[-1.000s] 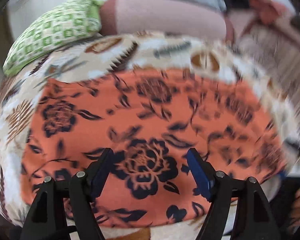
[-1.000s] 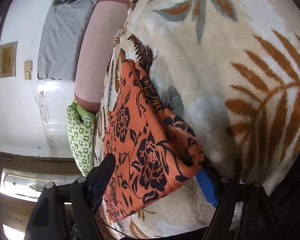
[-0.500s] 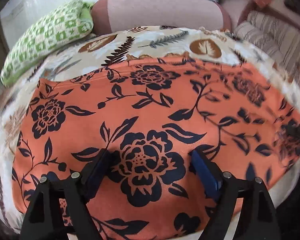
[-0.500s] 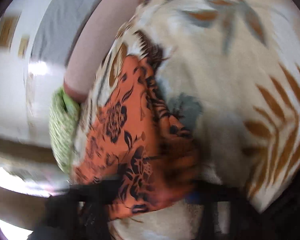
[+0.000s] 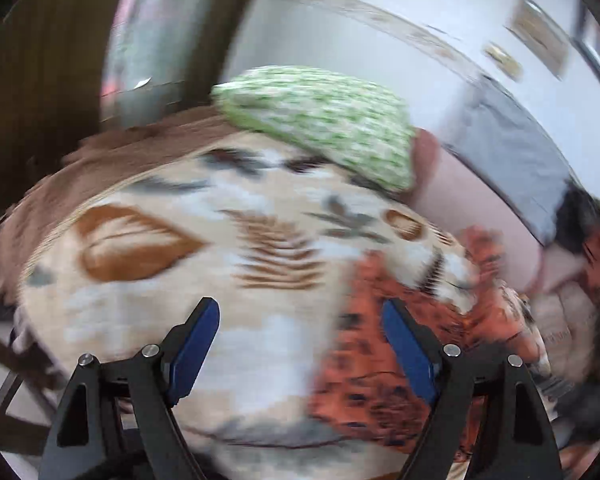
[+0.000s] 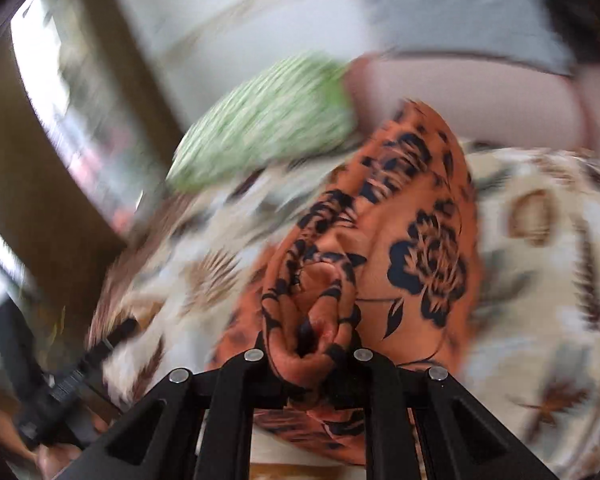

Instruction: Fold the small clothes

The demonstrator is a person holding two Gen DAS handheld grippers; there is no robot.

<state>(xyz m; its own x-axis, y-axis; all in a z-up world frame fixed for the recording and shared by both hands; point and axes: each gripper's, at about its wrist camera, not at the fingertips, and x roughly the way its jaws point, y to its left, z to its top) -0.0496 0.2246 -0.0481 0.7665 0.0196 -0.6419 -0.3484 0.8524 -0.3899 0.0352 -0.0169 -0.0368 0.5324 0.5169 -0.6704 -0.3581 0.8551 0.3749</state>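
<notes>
Left wrist: my left claw (image 5: 300,344) gapes empty over the blanket (image 5: 172,304), orange garment (image 5: 380,380) off to its right. Right wrist: my right claw (image 6: 306,354) pinches a bunched fold of garment; carry it low, lay edges square.

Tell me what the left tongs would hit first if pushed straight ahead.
Probably the leaf-print blanket: it fills the gap between the open left tongs. The orange cloth lies just to the right. Motion blur leaves depth uncertain.

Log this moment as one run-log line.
phase: folding | right gripper: shut on orange floral cloth, bunched between jaws | left gripper: open, empty, over leaf-print blanket | green pillow: behind | views: motion-blurred
</notes>
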